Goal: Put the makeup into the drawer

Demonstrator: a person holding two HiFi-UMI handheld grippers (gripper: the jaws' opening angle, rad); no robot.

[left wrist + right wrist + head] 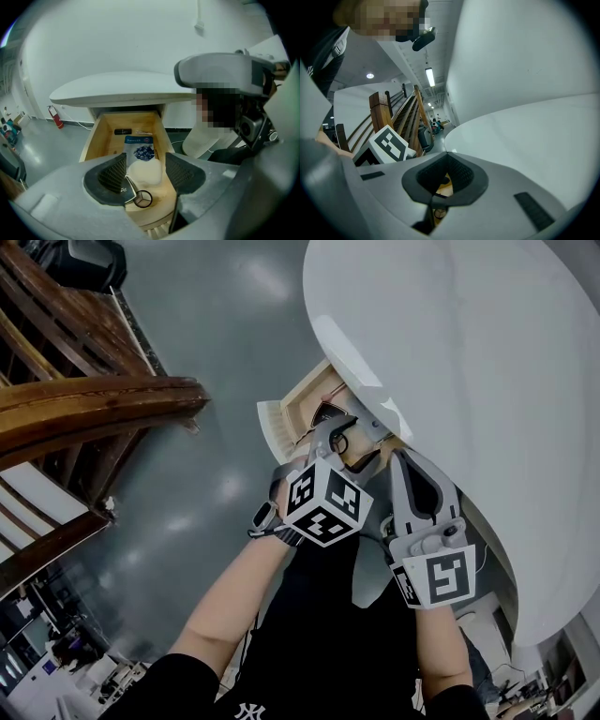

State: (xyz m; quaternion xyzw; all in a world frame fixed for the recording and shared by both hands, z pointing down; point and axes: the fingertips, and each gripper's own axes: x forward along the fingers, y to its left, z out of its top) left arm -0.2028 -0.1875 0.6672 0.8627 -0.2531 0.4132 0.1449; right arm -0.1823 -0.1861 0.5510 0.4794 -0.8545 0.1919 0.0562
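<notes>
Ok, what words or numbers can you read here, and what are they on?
No text can be read for sure.
Blue packet with a blueberry picture in the open wooden drawer: white print, too small to read.
Small black card in that drawer: pale marks, blurred.
Black shirt: white emblem, cut off at the edge.
Marker cubes: black-and-white square patterns, not words.

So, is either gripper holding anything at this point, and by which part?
Nothing is held. The left gripper has its jaws apart over the open drawer; the right gripper is shut on nothing.
</notes>
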